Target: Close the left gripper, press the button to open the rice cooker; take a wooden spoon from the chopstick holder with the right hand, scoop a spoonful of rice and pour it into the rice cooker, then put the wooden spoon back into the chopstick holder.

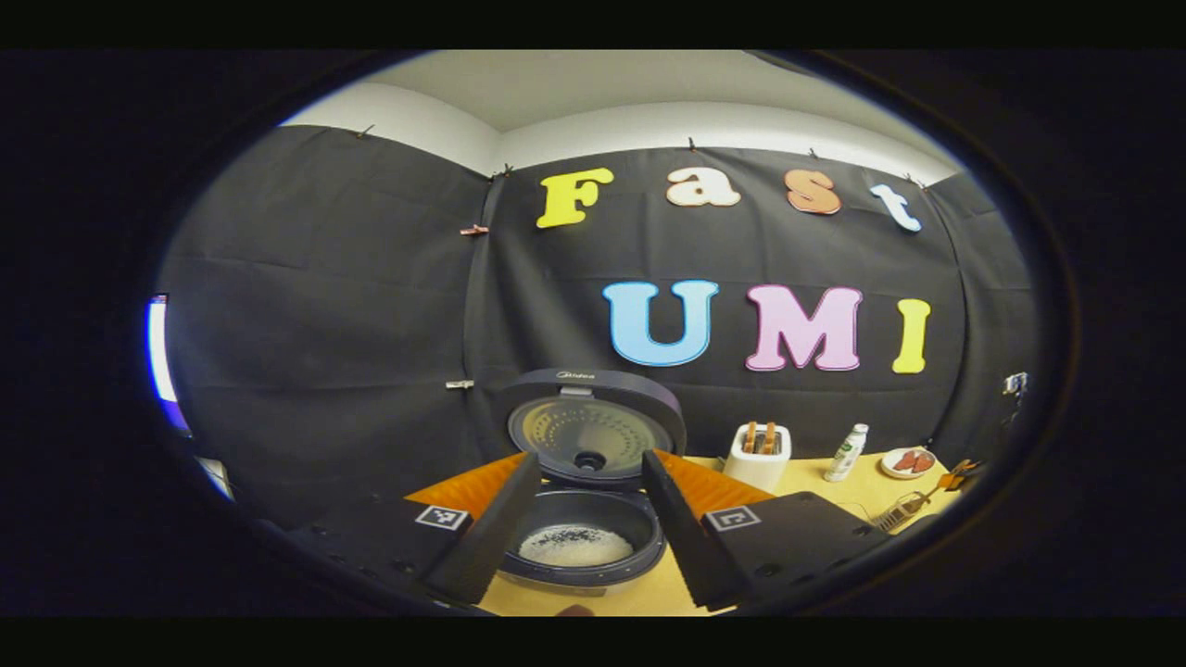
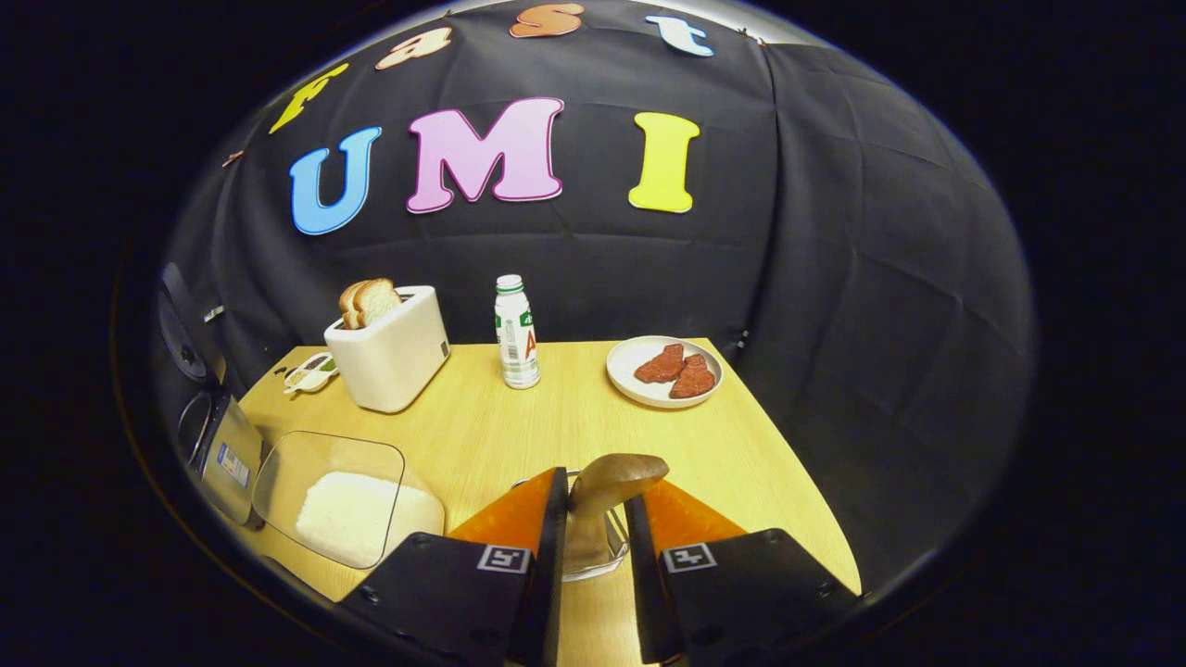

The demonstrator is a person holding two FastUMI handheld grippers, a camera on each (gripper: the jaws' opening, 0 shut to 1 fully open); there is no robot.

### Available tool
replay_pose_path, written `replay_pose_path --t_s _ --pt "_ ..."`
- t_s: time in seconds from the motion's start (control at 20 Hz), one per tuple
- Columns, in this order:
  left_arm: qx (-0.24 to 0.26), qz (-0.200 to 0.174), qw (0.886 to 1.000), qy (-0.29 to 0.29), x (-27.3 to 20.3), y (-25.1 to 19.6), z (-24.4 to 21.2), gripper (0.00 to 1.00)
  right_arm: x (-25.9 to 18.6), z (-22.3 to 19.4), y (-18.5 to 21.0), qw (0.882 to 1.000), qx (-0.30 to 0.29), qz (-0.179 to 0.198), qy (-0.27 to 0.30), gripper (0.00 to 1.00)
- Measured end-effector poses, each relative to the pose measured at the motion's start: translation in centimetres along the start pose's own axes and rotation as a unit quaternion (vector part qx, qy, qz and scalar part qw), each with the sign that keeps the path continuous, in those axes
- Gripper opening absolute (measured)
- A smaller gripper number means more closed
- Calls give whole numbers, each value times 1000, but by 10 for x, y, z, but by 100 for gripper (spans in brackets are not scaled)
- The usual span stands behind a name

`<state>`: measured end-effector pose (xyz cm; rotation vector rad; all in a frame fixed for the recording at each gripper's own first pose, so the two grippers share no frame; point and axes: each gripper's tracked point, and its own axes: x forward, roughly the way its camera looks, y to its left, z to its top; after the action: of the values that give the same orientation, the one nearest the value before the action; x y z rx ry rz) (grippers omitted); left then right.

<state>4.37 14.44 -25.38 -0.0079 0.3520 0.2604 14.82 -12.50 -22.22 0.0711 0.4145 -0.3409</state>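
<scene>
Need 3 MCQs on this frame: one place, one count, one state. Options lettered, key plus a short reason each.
1. Where does the bottle stand?
A. between toaster and plate
B. inside the rice cooker
C. on the plate

2. How many pieces of meat lie on the plate?
A. one
B. two
C. four

3. What state is the rice cooker lid in?
A. shut
B. taken off, lying on the table
C. raised open

Key: 1 A, it stands on the table between them; 2 B, two red pieces lie side by side; 3 C, the lid stands upright behind the pot, with rice showing inside.
</scene>
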Motion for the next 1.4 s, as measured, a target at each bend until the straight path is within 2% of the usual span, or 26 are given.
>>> replay_pose_path --t_s 0.05,0.2,0.35,0.45,0.65,0.7,0.75,0.8,0.85,0.9,1.05,1.1,1.2,1.4 --pt "0 -2 1000 -1 1 0 0 78 -2 13 4 1000 2 -3 -1 39" --pt "1 -3 1000 -2 5 2 3 78 -8 16 -9 1000 10 -23 -8 42" --pt "-1 -6 1000 -12 5 2 11 78 -12 20 -18 999 12 -36 -12 52" --pt "3 -11 1000 -14 9 -1 11 78 -17 28 -24 998 18 -46 -29 55" --pt "2 -16 1000 -25 16 -1 21 78 -23 44 -36 996 13 -68 -54 56" --pt "3 -18 999 -28 18 -2 24 73 -25 49 -36 996 16 -68 -59 56" --pt "6 -19 999 -31 24 -2 27 78 -29 53 -36 996 19 -67 -63 55" --pt "9 -20 999 -33 28 -2 29 73 -30 55 -35 995 20 -66 -66 55" --pt "11 -23 999 -37 32 -2 33 73 -30 56 -32 995 22 -63 -67 55" --pt "12 -24 999 -42 37 -2 37 78 -31 56 -29 996 21 -61 -67 55" --pt "11 -29 998 -54 56 -1 50 78 -41 60 -19 995 28 -51 -76 55" --pt "9 -42 998 -54 64 -4 54 78 -44 63 -13 995 28 -46 -82 55" --pt "-5 -65 997 -42 80 -10 52 79 -52 68 0 995 20 -35 -91 55" --pt "-13 -71 997 -26 109 -2 52 80 -67 81 21 994 10 -13 -111 55"
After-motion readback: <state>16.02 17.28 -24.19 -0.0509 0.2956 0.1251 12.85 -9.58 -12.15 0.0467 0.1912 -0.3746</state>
